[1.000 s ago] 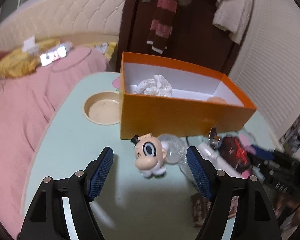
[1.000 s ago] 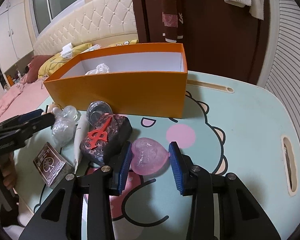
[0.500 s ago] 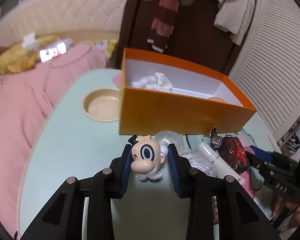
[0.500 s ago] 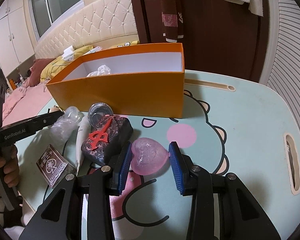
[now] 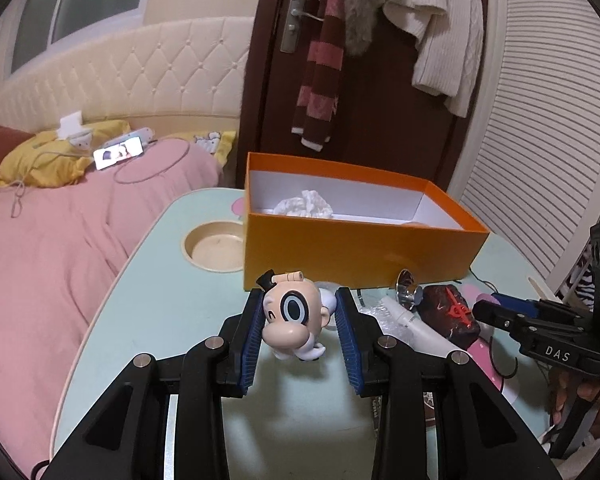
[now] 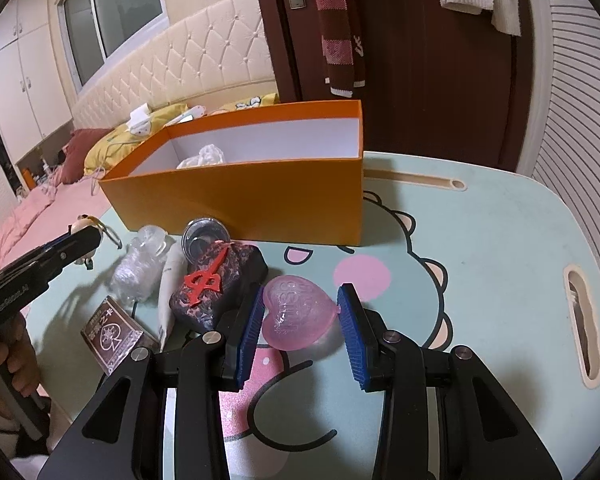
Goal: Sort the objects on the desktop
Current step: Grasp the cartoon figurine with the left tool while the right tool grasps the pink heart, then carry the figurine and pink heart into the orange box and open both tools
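**Toy figure clamped in my left gripper, pink heart between the pads of the right**

My left gripper (image 5: 298, 322) has just closed, and its blue pads now press both sides of the cartoon toy figure (image 5: 290, 318), a big-eyed head with a small black hat. The figure sits near the middle of the mint-green desk (image 5: 140, 320), just in front of the orange box (image 5: 356, 248). Inside the box I see crumpled white paper (image 5: 306, 204) at its left end.

My right gripper (image 6: 298, 326) points down at the pink heart (image 6: 298, 316), which lies on the desk between the pads. The left pad touches the heart; on the right its tip reaches about to the pad, and I cannot tell whether it is truly clamped.

Left of the heart lies a dark pouch with a red charm (image 6: 216, 284), touching a white tube (image 6: 170, 284). Further left are a crinkled clear wrapper (image 6: 138, 264) and a card pack (image 6: 114, 334) near the desk's edge. A round tin (image 6: 204, 234) stands against the box's near wall.
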